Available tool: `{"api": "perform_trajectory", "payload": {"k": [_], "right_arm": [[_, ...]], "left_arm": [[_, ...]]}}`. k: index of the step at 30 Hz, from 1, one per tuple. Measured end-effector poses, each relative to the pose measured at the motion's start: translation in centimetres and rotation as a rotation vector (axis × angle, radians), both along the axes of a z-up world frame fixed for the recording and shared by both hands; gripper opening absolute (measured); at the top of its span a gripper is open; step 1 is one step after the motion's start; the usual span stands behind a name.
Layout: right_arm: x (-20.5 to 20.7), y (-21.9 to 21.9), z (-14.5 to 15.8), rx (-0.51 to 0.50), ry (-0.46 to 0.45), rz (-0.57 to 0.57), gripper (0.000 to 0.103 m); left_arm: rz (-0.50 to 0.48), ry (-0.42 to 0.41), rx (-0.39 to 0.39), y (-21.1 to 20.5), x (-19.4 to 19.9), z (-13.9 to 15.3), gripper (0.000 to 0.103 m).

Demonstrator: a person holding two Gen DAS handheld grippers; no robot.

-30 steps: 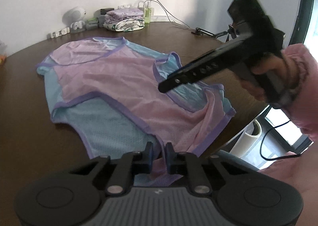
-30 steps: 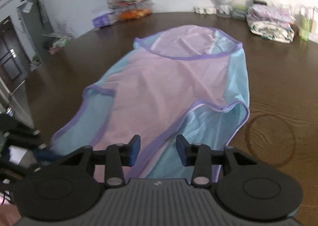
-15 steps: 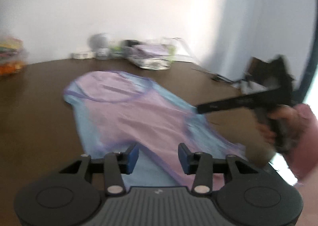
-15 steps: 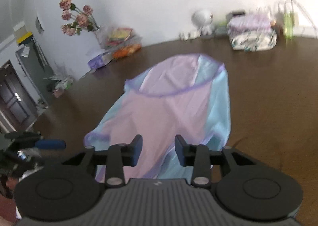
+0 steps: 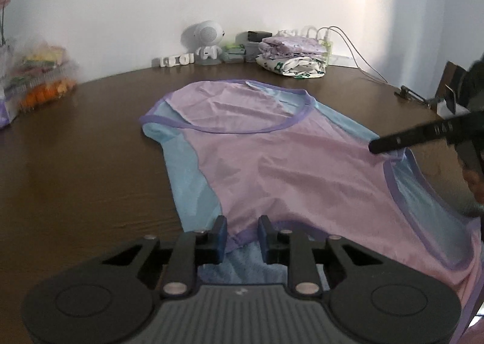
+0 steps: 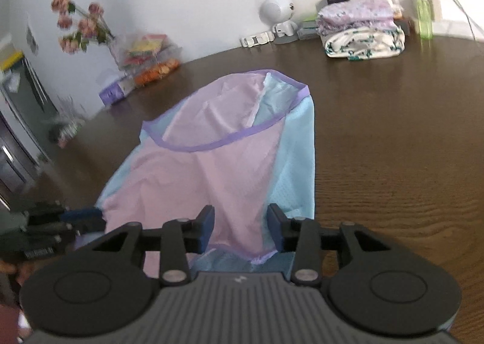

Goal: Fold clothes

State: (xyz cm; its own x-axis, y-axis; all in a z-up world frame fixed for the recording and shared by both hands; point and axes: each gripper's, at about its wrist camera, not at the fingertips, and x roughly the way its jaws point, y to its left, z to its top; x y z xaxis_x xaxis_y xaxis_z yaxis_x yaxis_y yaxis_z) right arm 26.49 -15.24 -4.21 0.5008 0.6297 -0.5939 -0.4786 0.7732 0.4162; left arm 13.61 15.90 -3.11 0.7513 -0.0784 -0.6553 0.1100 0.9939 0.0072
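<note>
A pink and light-blue mesh vest point(image 5: 287, 162) with purple trim lies spread on the dark wooden table point(image 5: 75, 162), neckline toward the wall. My left gripper point(image 5: 242, 235) is low at the vest's near left corner. Its jaws are closing, the purple hem lies in the gap, and the pads do not press it. From the right wrist, the vest point(image 6: 217, 168) runs away across the table point(image 6: 393, 147). My right gripper point(image 6: 242, 226) stands open over the near hem, with pink cloth between its fingers. The right gripper's fingers point(image 5: 423, 132) hover over the vest's right armhole.
A stack of folded clothes point(image 5: 290, 56) and a white robot figure point(image 5: 207, 41) stand at the back by the wall. A bag of fruit point(image 5: 39, 78) is at the far left, and flowers point(image 6: 81, 23) beyond it. Cables point(image 5: 357, 50) and a small stand point(image 5: 447, 93) are at the right.
The left gripper, shut on the hem a second ago, let go, opened wide, then narrowed. Both grippers swung round to face along the vest, which now lies flatter.
</note>
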Motion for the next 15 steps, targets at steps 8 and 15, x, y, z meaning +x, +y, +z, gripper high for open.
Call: {"api": "perform_trajectory", "payload": {"k": [8,15], "right_arm": [[0.0,-1.2,-0.1,0.047,-0.005,-0.065,0.041],[-2.5,0.3,3.5,0.002,-0.097,0.031,0.045]], "left_arm": [[0.020,0.018,-0.049,1.2,-0.7,0.7,0.024],[0.051,-0.036,-0.123,4.5,3.7,4.3,0.032]]}}
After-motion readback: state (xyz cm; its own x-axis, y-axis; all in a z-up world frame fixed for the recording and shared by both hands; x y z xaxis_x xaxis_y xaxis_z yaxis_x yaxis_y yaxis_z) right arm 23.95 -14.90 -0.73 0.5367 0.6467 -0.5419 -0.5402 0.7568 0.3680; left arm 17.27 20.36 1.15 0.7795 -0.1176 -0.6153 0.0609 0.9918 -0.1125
